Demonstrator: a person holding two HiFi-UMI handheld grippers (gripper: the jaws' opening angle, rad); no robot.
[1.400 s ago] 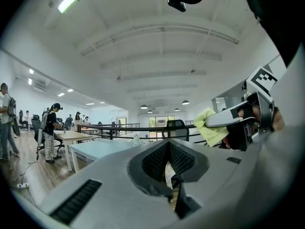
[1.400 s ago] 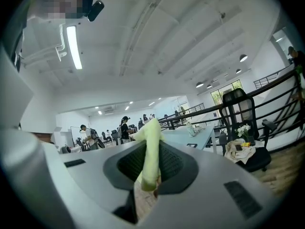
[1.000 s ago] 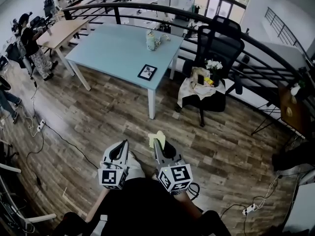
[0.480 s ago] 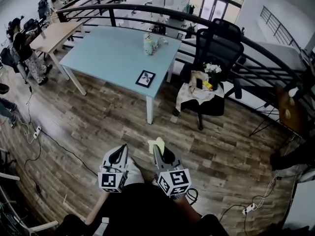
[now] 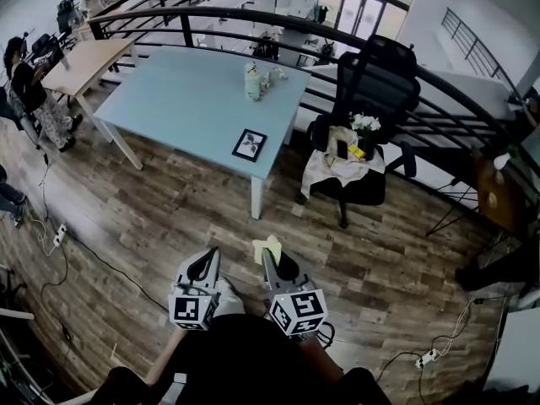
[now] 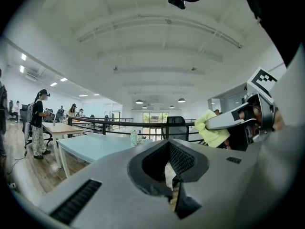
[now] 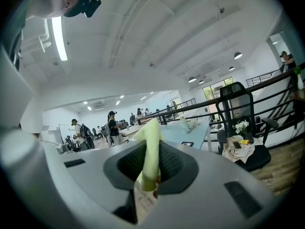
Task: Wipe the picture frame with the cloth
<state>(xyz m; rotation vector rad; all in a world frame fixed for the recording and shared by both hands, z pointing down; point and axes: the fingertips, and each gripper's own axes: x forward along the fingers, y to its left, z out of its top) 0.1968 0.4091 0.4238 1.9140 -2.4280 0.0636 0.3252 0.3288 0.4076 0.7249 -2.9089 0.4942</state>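
Approach: frame not yet reached.
I hold the cloth [image 5: 268, 246] clamped in the right tool [image 5: 272, 261]. The left tool [image 5: 207, 264] is closed and empty. The picture frame [image 5: 250, 144] lies well ahead, at the table's [image 5: 169, 91] near edge.

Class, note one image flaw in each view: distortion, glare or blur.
Head view: fisheye bends the railing into an arc. Left gripper view: corners vignetted black. Right gripper view: the ceiling light glares white, and the close cloth is soft.

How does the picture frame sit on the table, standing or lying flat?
Lying flat: the picture frame shows its whole face upward, near the table edge.
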